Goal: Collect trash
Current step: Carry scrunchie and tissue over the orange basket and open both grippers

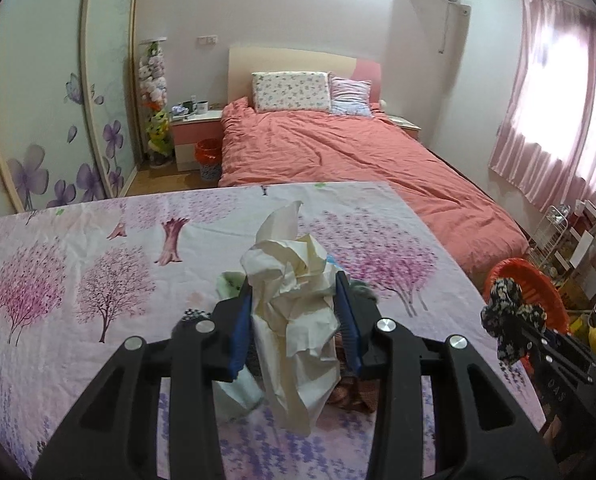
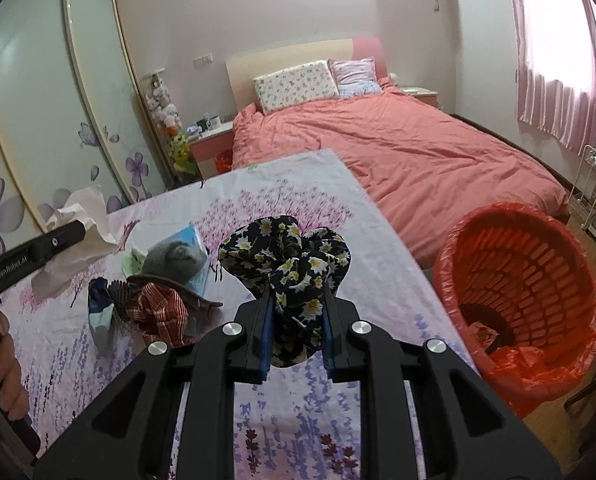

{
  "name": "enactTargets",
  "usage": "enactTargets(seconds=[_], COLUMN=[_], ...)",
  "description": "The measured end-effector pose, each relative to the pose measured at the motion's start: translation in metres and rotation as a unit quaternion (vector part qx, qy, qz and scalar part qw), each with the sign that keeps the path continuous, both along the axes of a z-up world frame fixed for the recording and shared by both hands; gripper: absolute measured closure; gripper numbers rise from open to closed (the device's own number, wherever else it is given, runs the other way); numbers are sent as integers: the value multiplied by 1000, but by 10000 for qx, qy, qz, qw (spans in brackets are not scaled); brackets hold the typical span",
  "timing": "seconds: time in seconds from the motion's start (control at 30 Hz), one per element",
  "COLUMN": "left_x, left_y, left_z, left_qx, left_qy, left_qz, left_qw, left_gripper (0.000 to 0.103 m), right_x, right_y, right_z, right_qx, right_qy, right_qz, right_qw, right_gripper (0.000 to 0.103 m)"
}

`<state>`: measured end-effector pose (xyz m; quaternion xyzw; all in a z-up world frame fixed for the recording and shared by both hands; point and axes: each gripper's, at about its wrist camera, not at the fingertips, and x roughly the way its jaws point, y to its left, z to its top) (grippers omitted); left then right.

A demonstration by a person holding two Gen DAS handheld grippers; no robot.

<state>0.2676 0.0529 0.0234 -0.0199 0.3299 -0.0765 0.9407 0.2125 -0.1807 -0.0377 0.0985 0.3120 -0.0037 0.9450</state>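
Left gripper, marked "GenRoboAI", pinches crumpled tissue; right gripper pinches floral cloth beside the red bin.

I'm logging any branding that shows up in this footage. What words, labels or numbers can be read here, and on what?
"GenRoboLAI", or close to it, last letters unsure: white print on the side of the left hand-held gripper, right wrist view.
"DAS", faint: on the body of the right hand-held gripper, left wrist view.
Blue packet on the table: print not readable.
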Motion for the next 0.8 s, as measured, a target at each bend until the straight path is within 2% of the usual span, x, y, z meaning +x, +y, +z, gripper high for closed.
enactTargets(seconds=[0.4, 0.8], left_x=[-24, -42], left_y=[-42, -100], left_z=[11, 14], left_qx=[-57, -280], left_qy=[-112, -139], left_qz=[-551, -1256], left_qw=[9984, 9916], left_gripper=[65, 65], right_x=[-23, -45], right_y=[-19, -59], right_z=[19, 31], right_qx=[-137, -147], right_qy=[-432, -775], right_qz=[-250, -672], right_qw=[9987, 9946], right_gripper=[84, 84])
